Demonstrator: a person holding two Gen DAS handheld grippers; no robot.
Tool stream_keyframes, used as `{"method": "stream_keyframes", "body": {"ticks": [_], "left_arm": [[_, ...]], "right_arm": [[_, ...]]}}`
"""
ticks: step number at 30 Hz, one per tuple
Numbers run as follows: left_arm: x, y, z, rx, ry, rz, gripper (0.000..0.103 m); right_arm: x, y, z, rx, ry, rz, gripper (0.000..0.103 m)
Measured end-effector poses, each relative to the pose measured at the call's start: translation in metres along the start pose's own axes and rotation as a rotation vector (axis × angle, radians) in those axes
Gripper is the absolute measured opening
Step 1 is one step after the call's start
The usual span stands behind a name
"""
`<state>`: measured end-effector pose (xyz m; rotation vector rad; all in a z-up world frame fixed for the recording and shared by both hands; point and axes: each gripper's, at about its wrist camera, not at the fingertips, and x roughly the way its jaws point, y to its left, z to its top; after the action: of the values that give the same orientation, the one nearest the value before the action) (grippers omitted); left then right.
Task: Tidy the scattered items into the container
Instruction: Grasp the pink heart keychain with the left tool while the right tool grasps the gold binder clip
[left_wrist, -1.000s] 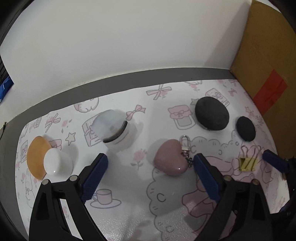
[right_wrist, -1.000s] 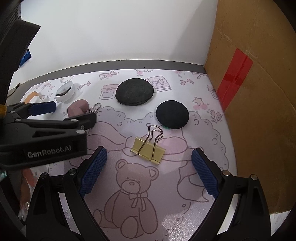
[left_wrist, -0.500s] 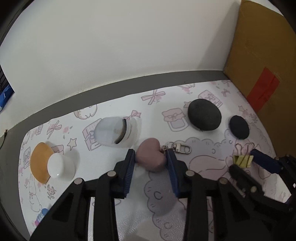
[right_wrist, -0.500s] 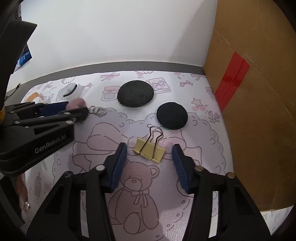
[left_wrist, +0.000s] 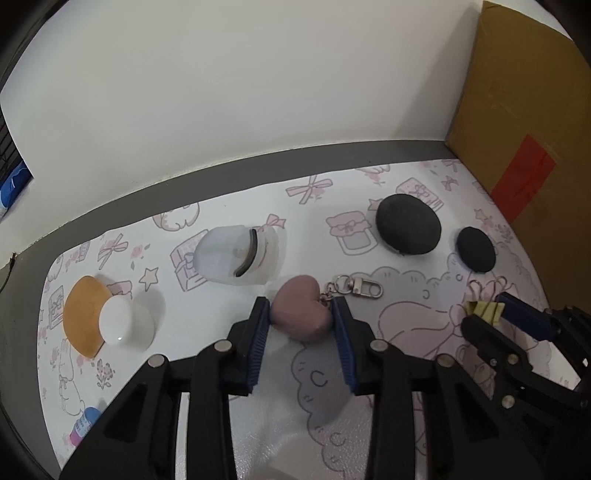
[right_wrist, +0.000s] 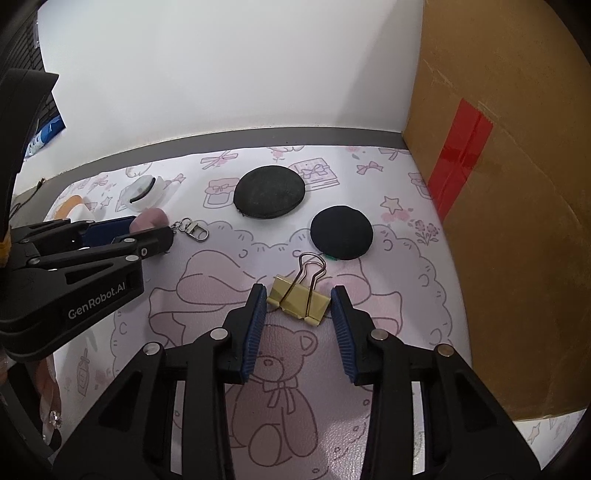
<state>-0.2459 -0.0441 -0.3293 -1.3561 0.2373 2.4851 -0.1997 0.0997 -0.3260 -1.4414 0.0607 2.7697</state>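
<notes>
Two claws work the worktop: left claw (left_wrist: 299, 321) clamps a soft-looking heart keychain (left_wrist: 301, 312) by its flanks, while right claw (right_wrist: 298, 306) is closing around a stiff, light binder clip (right_wrist: 299, 301).

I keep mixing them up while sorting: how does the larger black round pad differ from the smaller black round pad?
The larger black round pad looks greyer and flatter; the smaller black round pad is deeper black and more domed. The larger lies nearer the back wall, the smaller nearer the cardboard box. A bit of green peeks from under the smaller only. Both lie flat on the mat, untouched.
</notes>
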Motion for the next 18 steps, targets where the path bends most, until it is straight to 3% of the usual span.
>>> {"method": "stream_keyframes", "body": {"ticks": [6, 18], "left_arm": [[-0.005, -0.007, 0.005, -0.006, -0.021, 0.016, 0.034], [-0.06, -0.01, 0.015, -0.05, -0.052, 0.021, 0.034]], "right_arm": [[-0.004, -0.002, 0.003, 0.009, 0.002, 0.008, 0.037], [-0.042, 0.008, 0.009, -0.036, -0.063, 0.006, 0.037]]}}
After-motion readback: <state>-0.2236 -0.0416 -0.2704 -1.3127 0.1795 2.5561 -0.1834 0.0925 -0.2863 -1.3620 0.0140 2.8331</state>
